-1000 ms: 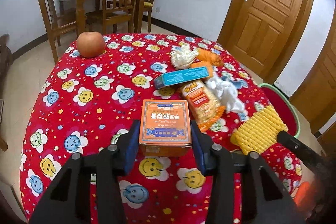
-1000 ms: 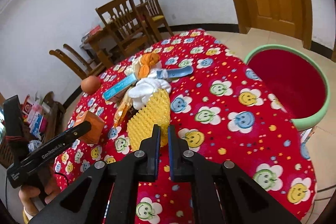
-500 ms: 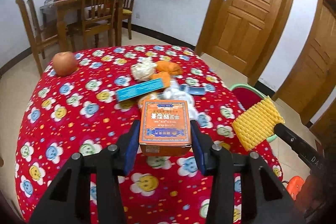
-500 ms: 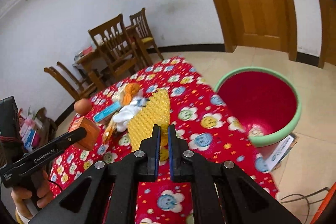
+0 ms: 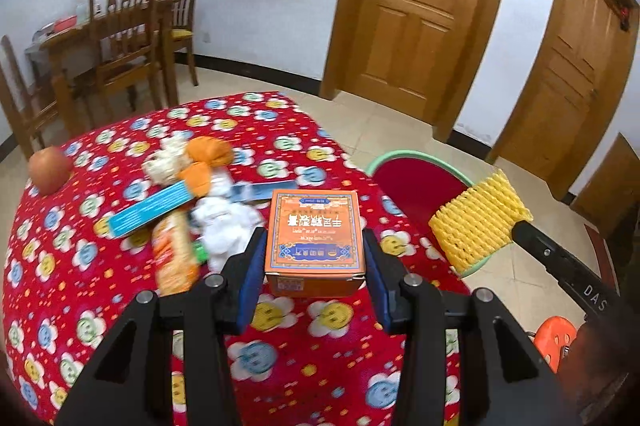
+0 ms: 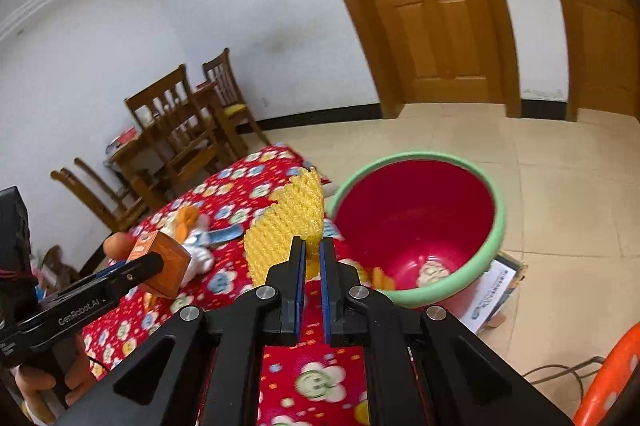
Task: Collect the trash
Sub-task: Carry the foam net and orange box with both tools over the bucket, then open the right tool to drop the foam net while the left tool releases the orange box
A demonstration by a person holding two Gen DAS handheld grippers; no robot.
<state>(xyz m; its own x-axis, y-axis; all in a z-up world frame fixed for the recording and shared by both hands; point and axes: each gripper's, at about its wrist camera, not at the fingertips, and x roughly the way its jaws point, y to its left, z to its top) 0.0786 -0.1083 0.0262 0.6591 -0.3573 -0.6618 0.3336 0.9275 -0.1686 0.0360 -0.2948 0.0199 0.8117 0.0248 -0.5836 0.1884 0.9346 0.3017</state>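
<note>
My left gripper is shut on an orange box and holds it above the red flowered tablecloth. My right gripper is shut on a yellow foam net, held up near the rim of a red bin with a green rim. The net and the bin also show in the left wrist view. The orange box shows at left in the right wrist view. The bin holds a few scraps at its bottom.
On the table lie an apple, a blue flat box, an orange snack packet, white crumpled paper and orange peel. Wooden chairs stand behind. An orange stool is at the right.
Both grippers have lifted and swung right, toward the bin, each still holding its item. The bin is now closer and more central in the right wrist view.
</note>
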